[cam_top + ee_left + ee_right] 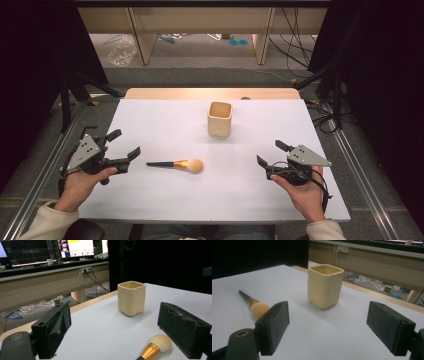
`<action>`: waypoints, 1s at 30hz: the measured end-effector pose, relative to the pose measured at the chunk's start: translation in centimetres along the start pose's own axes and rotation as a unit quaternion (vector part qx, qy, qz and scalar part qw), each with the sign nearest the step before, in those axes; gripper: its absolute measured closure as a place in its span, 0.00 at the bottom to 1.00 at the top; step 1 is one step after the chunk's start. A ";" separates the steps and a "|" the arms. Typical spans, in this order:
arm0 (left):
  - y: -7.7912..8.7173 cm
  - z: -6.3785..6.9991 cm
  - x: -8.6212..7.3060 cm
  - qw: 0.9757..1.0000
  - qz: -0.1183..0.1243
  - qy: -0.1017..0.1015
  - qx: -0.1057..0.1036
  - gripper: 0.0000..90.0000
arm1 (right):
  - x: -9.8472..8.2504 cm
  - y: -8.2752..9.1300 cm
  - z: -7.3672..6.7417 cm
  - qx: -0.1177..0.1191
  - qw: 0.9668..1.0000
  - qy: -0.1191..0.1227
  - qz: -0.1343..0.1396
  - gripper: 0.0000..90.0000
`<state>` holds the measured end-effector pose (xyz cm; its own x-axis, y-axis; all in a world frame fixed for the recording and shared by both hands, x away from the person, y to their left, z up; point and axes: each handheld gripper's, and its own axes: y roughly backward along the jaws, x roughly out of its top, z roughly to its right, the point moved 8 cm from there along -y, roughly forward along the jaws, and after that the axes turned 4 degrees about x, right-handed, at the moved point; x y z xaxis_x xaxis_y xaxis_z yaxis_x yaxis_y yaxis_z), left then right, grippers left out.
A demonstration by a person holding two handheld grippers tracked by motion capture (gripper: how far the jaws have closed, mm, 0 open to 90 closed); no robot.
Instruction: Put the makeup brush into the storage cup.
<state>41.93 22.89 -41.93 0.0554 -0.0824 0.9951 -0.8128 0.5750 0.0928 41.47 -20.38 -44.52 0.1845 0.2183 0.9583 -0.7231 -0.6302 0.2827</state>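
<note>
A: Makeup brush (177,164) lying flat on the white surface (165,125), near the front and a little left of centre. Handle pointing toward the left side, fluffy head toward the right.

B: Long axis, then?

A: Running left to right, roughly parallel to the front edge. Cream square cup (220,119) upright farther back and a bit right, well apart from the brush.

B: Nearer tongs?

A: Left tongs (124,145), probably. Just beside the handle tip, jaws spread wide, nothing between them. Brush head visible low in the left gripper view (161,342), close by the right-hand jaw.

B: And the other side?

A: Right tongs (270,154) released too, jaws apart and empty, farther from the head than the left tongs from the handle. Brush off to the left in the right gripper view (253,305), cup straight ahead.

B: Likely next move?

A: Probably a short reach from the left, closing across the slim handle, then a lift toward the cup.
</note>
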 end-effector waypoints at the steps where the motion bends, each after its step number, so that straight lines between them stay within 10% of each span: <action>1: -0.2 0.1 0.1 1.000 0.001 -0.002 -0.003 0.13 | 0.0 0.0 0.0 0.000 1.000 0.000 0.000 0.21; 30: -3.1 1.2 0.3 1.000 -0.002 -0.013 -0.027 0.13 | 0.0 -0.2 0.1 0.003 1.000 0.002 0.006 0.21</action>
<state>43.74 20.08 -41.94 0.0427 -0.1057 0.9935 -0.7807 0.6170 0.0992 41.66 -20.32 -44.62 0.1732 0.2136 0.9614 -0.7208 -0.6377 0.2716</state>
